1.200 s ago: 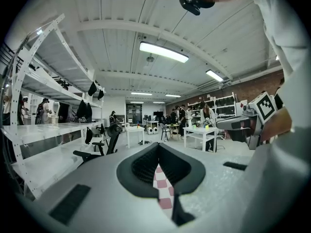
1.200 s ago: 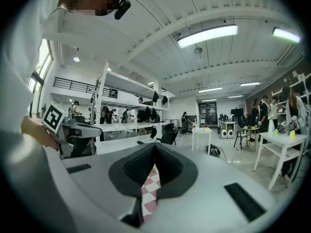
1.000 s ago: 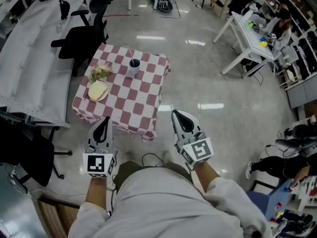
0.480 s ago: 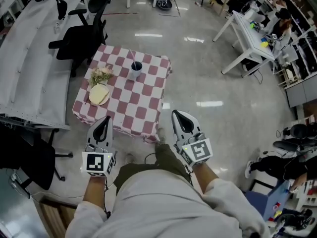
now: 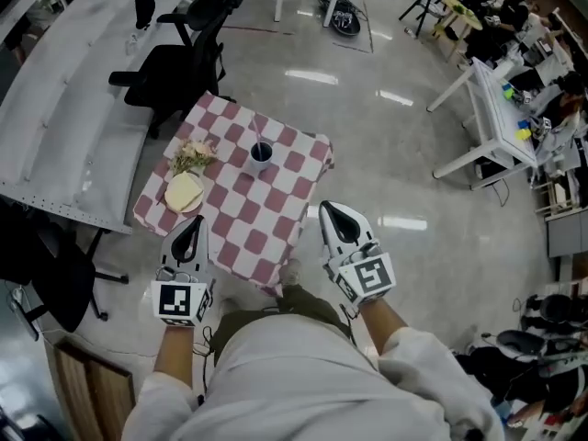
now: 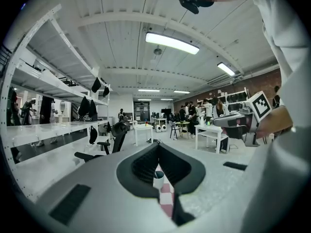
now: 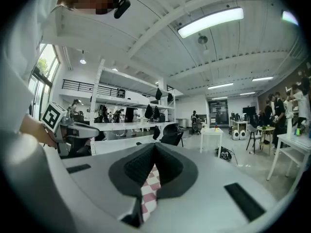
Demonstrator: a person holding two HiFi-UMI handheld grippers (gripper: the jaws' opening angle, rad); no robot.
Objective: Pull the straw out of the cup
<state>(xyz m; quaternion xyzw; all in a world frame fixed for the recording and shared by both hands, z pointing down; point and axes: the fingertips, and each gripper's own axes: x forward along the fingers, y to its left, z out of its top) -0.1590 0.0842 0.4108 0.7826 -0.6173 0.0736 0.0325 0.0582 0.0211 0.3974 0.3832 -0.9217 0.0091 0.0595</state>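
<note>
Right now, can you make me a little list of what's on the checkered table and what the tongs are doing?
table: checkered cloth, in front of the person
cup: on the table
straw: in the cup, not pulled out yet
also on table: flowers, pale yellow round item
left tongs: shut, empty, away from the cup
right tongs: shut, empty, away from the cup

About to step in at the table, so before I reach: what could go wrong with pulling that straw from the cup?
The cup stands free on the checked cloth, so it may tip or lift with the thin straw. Both the left tongs and right tongs are shut; they must open first. The flowers lie near the cup and could be knocked.
</note>
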